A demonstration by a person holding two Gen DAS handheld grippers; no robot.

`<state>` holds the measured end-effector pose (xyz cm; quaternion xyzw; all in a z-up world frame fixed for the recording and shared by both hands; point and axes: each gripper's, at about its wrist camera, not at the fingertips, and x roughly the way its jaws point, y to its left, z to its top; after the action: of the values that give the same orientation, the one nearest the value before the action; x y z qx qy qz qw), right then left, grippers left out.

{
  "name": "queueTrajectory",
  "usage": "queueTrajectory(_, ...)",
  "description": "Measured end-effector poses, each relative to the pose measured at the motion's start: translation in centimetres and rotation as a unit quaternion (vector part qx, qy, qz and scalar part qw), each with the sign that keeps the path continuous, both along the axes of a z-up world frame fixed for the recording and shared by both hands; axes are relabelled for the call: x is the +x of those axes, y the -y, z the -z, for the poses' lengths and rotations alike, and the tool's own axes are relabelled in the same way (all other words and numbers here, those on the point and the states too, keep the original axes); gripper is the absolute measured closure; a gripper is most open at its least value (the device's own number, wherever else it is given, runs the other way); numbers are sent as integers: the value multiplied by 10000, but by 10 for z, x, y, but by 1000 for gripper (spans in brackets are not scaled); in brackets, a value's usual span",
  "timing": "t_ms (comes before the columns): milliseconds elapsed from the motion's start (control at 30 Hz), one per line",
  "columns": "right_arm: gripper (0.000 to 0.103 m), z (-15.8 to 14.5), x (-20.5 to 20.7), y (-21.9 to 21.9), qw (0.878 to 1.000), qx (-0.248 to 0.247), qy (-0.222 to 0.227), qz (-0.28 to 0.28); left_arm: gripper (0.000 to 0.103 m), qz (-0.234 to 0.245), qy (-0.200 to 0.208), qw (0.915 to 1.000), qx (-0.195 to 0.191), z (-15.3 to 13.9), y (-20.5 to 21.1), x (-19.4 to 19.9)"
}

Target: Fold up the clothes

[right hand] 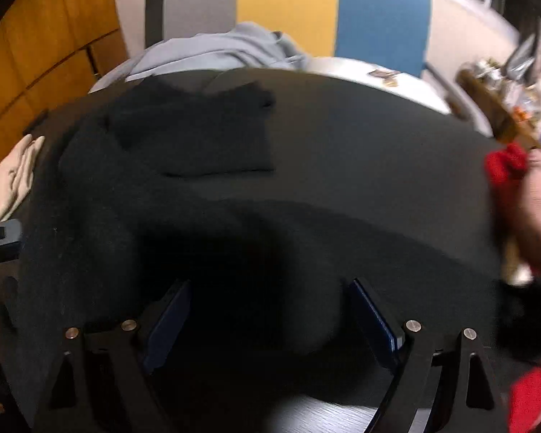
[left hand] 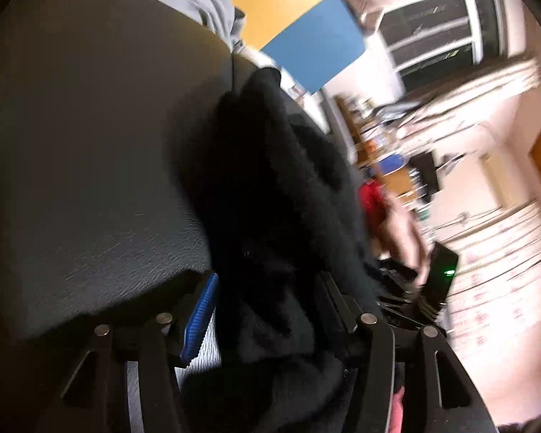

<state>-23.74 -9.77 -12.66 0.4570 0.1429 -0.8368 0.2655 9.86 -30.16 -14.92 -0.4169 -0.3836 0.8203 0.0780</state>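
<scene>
One black garment [left hand: 270,234] clamped in left claw [left hand: 270,310] — right claw [right hand: 270,321] apart, over it.

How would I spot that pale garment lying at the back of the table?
Look across the big dark table to its far edge, in front of the yellow and blue wall panels. The grey hoodie lies bunched there, the only light piece of clothing; the garment nearer is black.

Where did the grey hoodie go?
The grey hoodie lies at the table's far edge in the right wrist view, behind the black garment.
</scene>
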Motion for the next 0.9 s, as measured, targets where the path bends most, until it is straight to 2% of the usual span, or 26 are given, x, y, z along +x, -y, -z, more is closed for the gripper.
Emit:
queueTrajectory(67, 12, 12, -10, 0, 10000, -69, -6, 58, 73, -1, 145, 9995, -269, 2, -8, -11)
queueTrajectory(100, 12, 12, -6, -1, 9999, -71, -36, 110, 87, -48, 271, 9990, -354, 3, -10, -15)
queueTrajectory(167, 2, 13, 0, -6, 9997, -76, -96, 220, 90, -255, 159, 9993, -235, -1, -5, -13)
queueTrajectory(267, 0, 16, -5, -39, 9985, -102, -167, 515, 93, -449, -295, 9973, -497, -26, 0, 11)
queueTrajectory(333, 0, 18, -11, -62, 9969, -93, -188, 764, 98, -110, -707, 9956, -605, -48, -7, 31)
queueTrajectory(400, 0, 18, -16, -89, 9936, -3, -189, 1109, 100, 494, -1050, 9911, -656, -68, -21, 51)
queueTrajectory(433, 0, 19, -18, -102, 9915, 33, -179, 1289, 96, 785, -1145, 9886, -584, -73, -28, 60)
queueTrajectory(467, 0, 19, -22, -120, 9882, 34, -127, 1529, 91, 967, -1158, 9878, -394, -71, -31, 66)
queueTrajectory(500, 0, 19, -23, -129, 9863, 46, -94, 1648, 81, 1120, -1153, 9868, -179, -68, -32, 72)
queueTrajectory(533, 0, 18, -24, -139, 9843, 65, -53, 1763, 80, 1273, -1147, 9852, 35, -66, -33, 78)
queueTrajectory(667, 0, 14, -24, -170, 9760, 321, 308, 2130, 79, 529, -716, 9957, 267, -39, -6, 77)
queueTrajectory(733, 0, 4, -15, -175, 9726, 428, 309, 2264, 78, 62, -411, 9987, 299, -25, 12, 68)
queueTrajectory(833, 0, -25, 9, -165, 9741, 374, -198, 2223, 77, -366, -119, 9982, 468, -9, 31, 53)
queueTrajectory(900, 0, -46, 20, -150, 9785, 131, -456, 2005, 77, -431, -81, 9984, 368, -7, 29, 46)
